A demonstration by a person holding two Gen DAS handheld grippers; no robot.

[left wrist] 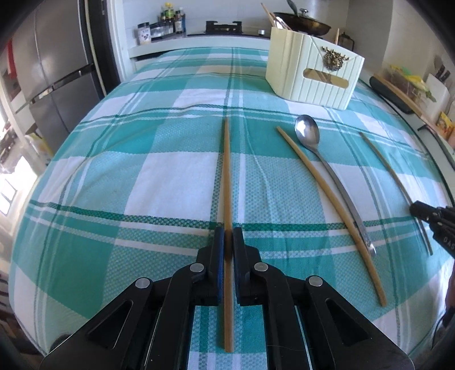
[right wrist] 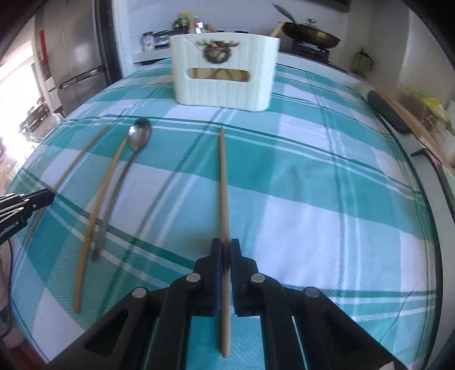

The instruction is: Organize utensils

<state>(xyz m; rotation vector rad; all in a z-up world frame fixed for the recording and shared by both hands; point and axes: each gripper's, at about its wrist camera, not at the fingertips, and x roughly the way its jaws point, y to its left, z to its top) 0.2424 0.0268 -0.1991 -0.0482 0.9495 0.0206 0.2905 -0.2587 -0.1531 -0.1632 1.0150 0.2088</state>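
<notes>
My left gripper [left wrist: 227, 232] is shut on a bamboo chopstick [left wrist: 227, 170] that points forward over the checked tablecloth. My right gripper [right wrist: 226, 244] is shut on another bamboo chopstick [right wrist: 223, 182]; that gripper [left wrist: 423, 212] and its chopstick [left wrist: 389, 168] also show at the right of the left wrist view. Between them a third chopstick [left wrist: 327, 205] and a steel spoon [left wrist: 308, 132] lie side by side on the cloth; they show in the right wrist view too, chopstick [right wrist: 96, 210] and spoon [right wrist: 139, 135]. A cream utensil holder [left wrist: 312, 71] [right wrist: 224, 71] stands at the far side with utensils inside.
The table wears a teal and white checked cloth [left wrist: 142, 170]. Behind it are a stove with a wok [left wrist: 304, 21], spice jars [left wrist: 167, 20] and a fridge [left wrist: 57, 71]. A dark tray and packets [left wrist: 398, 91] sit at the right edge.
</notes>
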